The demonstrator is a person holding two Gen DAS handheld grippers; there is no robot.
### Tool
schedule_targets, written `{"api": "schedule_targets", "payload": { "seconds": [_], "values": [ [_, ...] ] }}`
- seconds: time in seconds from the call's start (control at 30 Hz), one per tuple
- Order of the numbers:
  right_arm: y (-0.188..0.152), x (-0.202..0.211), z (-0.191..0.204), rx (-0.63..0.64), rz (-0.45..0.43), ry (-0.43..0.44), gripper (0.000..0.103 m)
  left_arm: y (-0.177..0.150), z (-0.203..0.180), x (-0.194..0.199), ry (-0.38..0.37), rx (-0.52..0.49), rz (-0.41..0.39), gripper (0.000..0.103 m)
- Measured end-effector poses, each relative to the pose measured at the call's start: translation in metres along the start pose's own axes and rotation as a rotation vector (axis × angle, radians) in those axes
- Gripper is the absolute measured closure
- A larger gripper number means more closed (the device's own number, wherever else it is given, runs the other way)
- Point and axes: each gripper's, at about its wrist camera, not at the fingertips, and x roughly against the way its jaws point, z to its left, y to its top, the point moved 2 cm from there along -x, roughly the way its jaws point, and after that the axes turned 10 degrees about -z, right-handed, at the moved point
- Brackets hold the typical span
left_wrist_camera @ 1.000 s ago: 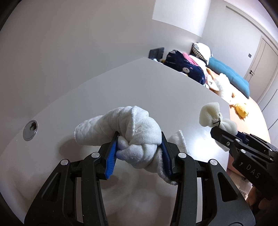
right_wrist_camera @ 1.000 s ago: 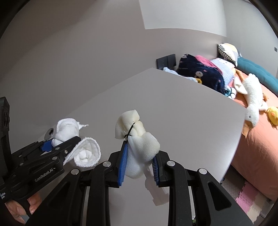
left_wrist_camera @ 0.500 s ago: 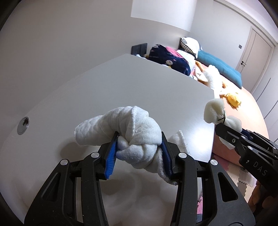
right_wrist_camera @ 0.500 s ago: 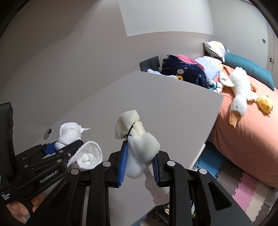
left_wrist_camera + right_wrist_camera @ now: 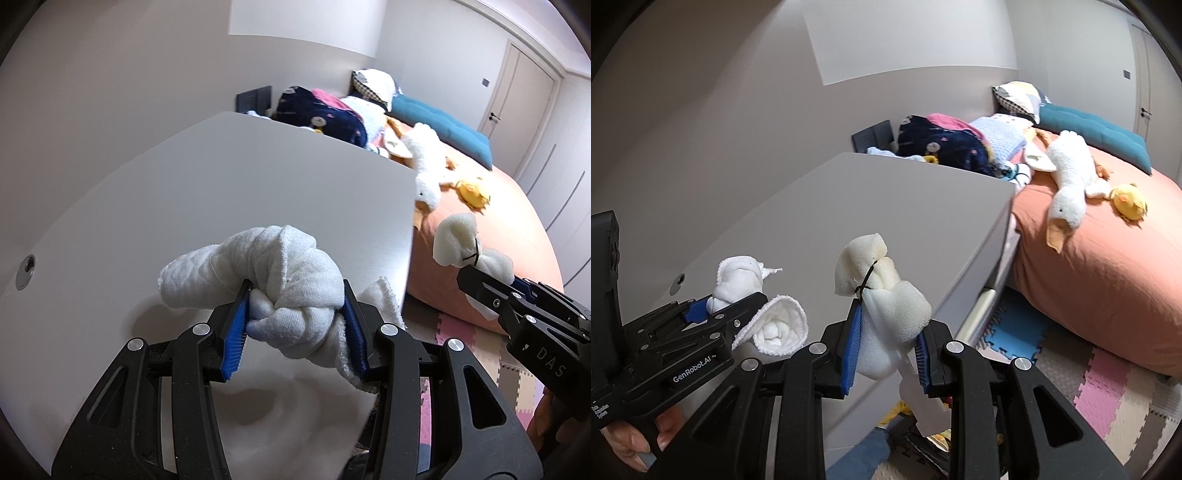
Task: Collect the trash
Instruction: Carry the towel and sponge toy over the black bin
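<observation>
Left gripper (image 5: 293,325) clamps a knotted white towel (image 5: 273,284); right gripper (image 5: 886,347) clamps a tied foam wad (image 5: 886,295) above the table (image 5: 240,184) edge.

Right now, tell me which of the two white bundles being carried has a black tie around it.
The foam bundle in the right gripper; a thin black tie cinches it. The knotted cloth in the left gripper has none.

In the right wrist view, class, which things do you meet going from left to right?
Left gripper → knotted white towel → tied foam piece → goose plush → yellow duck toy.
</observation>
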Motion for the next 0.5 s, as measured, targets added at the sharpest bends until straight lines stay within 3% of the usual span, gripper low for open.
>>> {"api": "schedule_targets", "payload": {
  "seconds": [0.5],
  "values": [
    [-0.019,0.04,-0.067,-0.092,-0.03,-0.098,0.075,-0.012,-0.078,-0.004,-0.106,-0.113,0.023,0.058]
  ]
}}
